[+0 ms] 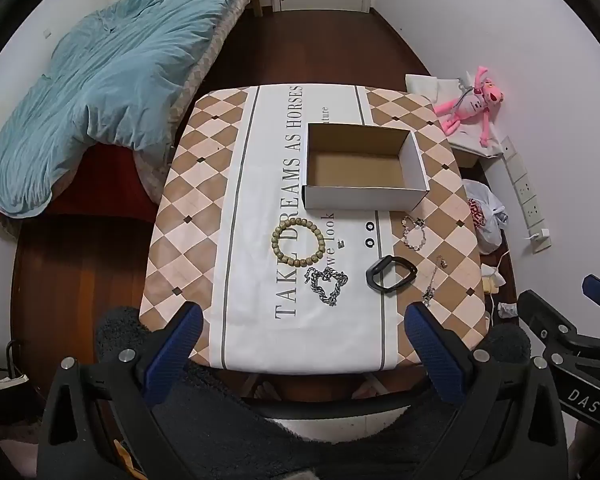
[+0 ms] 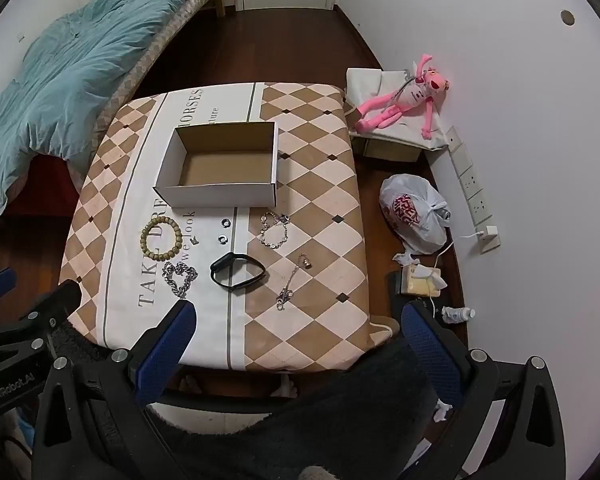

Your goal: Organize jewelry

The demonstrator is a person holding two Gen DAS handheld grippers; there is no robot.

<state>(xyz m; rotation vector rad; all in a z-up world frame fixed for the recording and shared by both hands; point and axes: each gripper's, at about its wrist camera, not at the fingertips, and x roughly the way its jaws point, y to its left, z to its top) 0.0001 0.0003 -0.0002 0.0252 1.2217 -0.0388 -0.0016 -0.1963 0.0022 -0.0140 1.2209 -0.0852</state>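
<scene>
An empty open cardboard box (image 1: 364,168) (image 2: 224,172) stands mid-table on the checked cloth (image 1: 188,208) (image 2: 320,208). In front of it lie a wooden bead bracelet (image 1: 298,242) (image 2: 161,239), a silver chain (image 1: 327,285) (image 2: 179,275), a black band (image 1: 390,273) (image 2: 238,270), two small rings (image 1: 369,234) (image 2: 224,231), a crystal bracelet (image 1: 414,233) (image 2: 275,230) and a thin chain with pendant (image 1: 434,280) (image 2: 294,282). My left gripper (image 1: 304,344) and right gripper (image 2: 298,340) are both open and empty, held above the table's near edge.
A bed with a blue quilt (image 1: 100,80) lies to the left. A pink plush toy (image 2: 404,96), a tied plastic bag (image 2: 414,214), tissues and a wall power strip (image 2: 472,184) are on the right by the wall. Dark wooden floor surrounds the table.
</scene>
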